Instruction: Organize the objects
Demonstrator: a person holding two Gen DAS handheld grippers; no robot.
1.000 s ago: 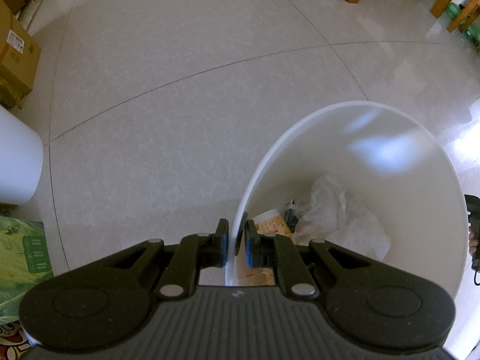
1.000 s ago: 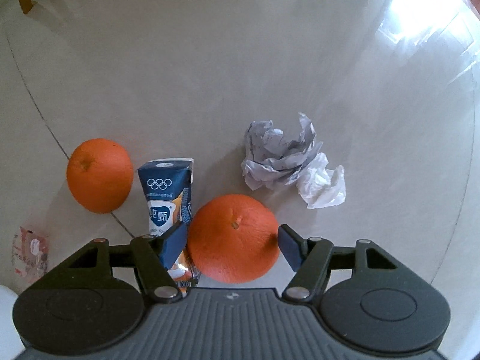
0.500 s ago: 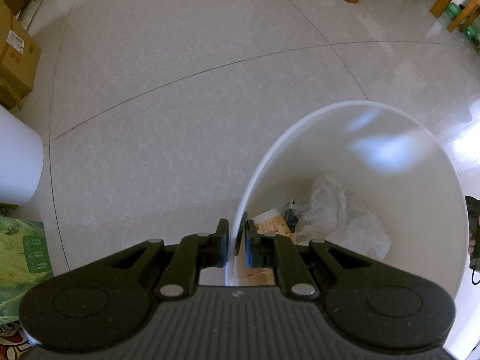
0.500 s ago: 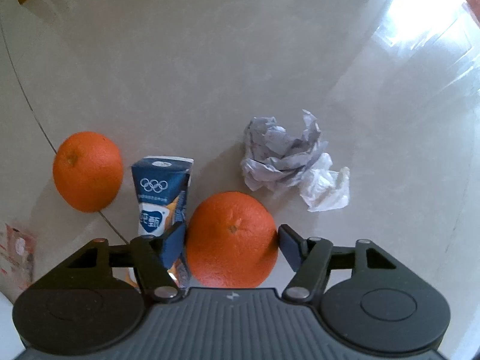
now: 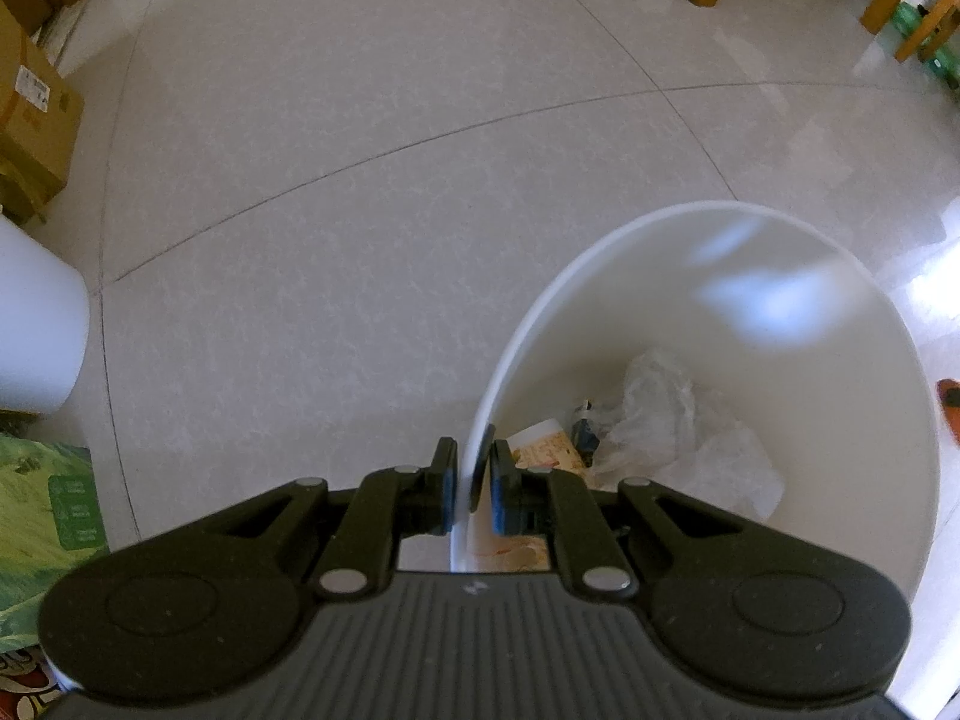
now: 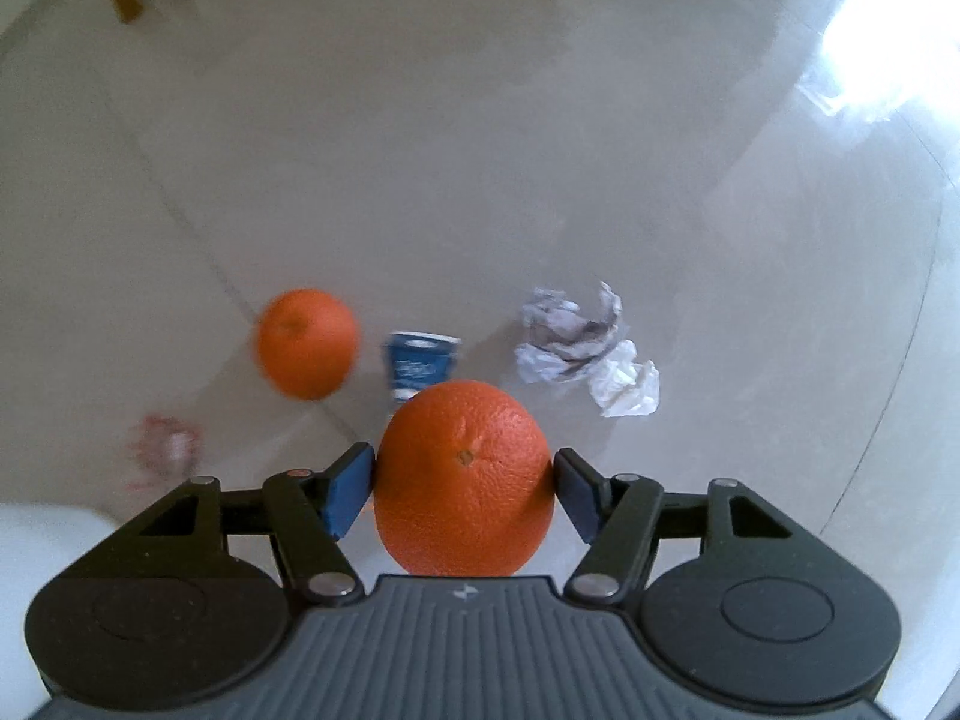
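Currently the right gripper [image 6: 462, 489] holds an orange [image 6: 463, 477] between its fingers [image 6: 348, 495], one pad pressed on each side; the fruit appears lifted clear of the floor [image 6: 480, 150]. Ahead of the fingers on the floor lie a second orange [image 6: 307, 343] to the left, a blue carton [image 6: 420, 360] straight ahead, and crumpled paper [image 6: 585, 345] to the right. The left gripper [image 5: 470, 489] pinches the near rim of the white bin [image 5: 780, 300], one finger outside the wall and one inside. The bin opens ahead and right of those fingers, with rubbish [image 5: 660, 438] at its bottom. The held orange is round, so no axis matters; judged next requirement: locate the bin mouth, not visible in the right view.
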